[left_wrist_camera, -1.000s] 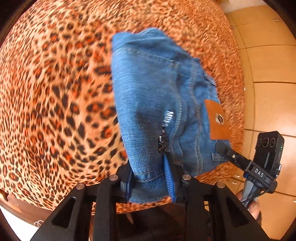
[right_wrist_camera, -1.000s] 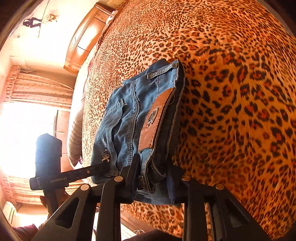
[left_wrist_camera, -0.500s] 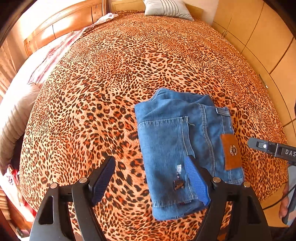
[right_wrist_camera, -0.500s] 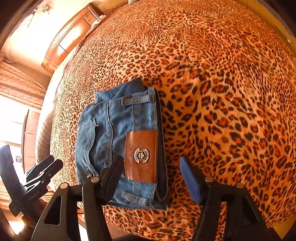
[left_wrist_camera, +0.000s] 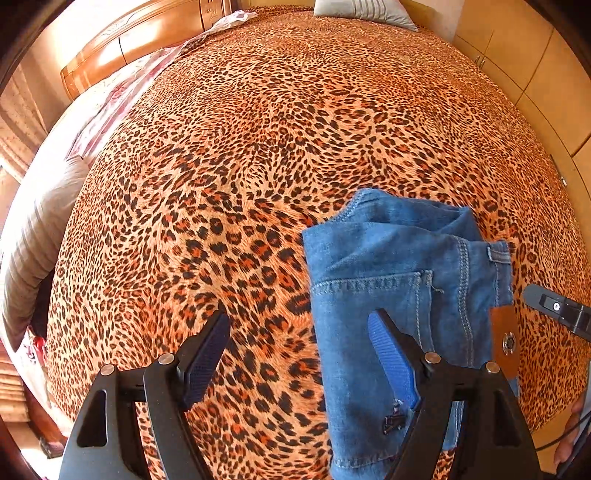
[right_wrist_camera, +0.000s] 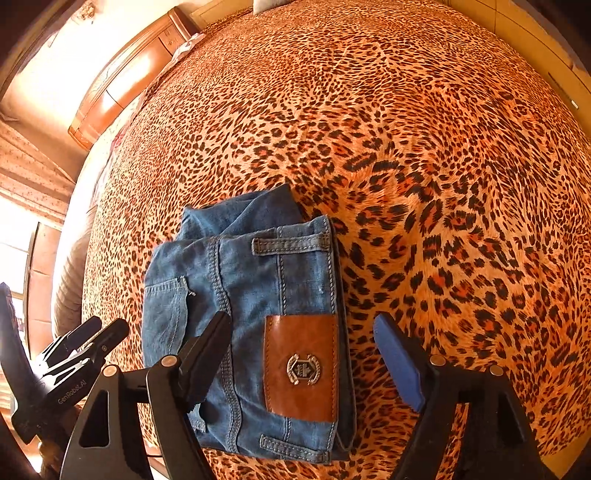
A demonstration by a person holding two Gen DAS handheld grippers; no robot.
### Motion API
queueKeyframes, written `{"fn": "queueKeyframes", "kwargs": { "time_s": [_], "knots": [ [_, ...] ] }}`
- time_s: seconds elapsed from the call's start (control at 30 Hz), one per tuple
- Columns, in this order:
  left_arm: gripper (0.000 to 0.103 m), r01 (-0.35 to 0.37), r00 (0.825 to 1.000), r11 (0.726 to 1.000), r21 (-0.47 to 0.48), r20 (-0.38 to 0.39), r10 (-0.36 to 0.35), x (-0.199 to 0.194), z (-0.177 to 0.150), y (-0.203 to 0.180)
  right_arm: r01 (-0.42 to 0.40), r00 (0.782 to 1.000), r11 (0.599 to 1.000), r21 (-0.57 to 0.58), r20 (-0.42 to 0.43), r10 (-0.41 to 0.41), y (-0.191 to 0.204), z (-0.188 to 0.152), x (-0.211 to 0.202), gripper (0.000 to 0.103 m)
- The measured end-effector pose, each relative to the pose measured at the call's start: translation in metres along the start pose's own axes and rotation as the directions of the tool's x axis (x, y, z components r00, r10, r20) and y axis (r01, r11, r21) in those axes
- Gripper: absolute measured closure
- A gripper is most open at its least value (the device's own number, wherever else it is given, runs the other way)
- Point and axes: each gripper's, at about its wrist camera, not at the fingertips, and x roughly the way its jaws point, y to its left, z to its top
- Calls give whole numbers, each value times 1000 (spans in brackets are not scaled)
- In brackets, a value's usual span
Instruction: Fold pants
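Blue denim pants [left_wrist_camera: 388, 280] [right_wrist_camera: 258, 288] lie folded into a compact bundle on the leopard-print bedspread [left_wrist_camera: 258, 147] [right_wrist_camera: 443, 184], near its front edge. A brown leather patch [right_wrist_camera: 301, 365] with a metal emblem faces up on the waistband. My left gripper [left_wrist_camera: 299, 347] hangs open above the bundle's left edge, nothing between its fingers. My right gripper [right_wrist_camera: 303, 350] is above the patch, its jaws opening and clear of the cloth. The other gripper shows at the side of each view: the right one [left_wrist_camera: 557, 312], the left one [right_wrist_camera: 74, 354].
A wooden headboard [left_wrist_camera: 129, 40] and a striped pillow [left_wrist_camera: 365, 11] stand at the bed's far end. Wooden cabinet doors [left_wrist_camera: 546, 74] line the right side. A grey bolster [left_wrist_camera: 29, 236] lies along the left edge.
Both grippers let go of the folded pants and opened wide. They lifted away and tilted, so more of the bed shows. The bundle now lies flat on the bedspread.
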Motion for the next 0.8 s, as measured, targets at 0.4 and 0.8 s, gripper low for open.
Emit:
{"fn": "queueKeyframes", "kwargs": {
  "time_s": [0.4,0.8],
  "knots": [
    [57,160,951,958,-237,-224,-214,83,50,2,7,1000,999,31,-22,-6,5,29,53,39],
    [66,122,957,970,-208,-235,-171,84,57,7,-38,999,999,5,-29,38,-10,35,46,90]
  ]
}}
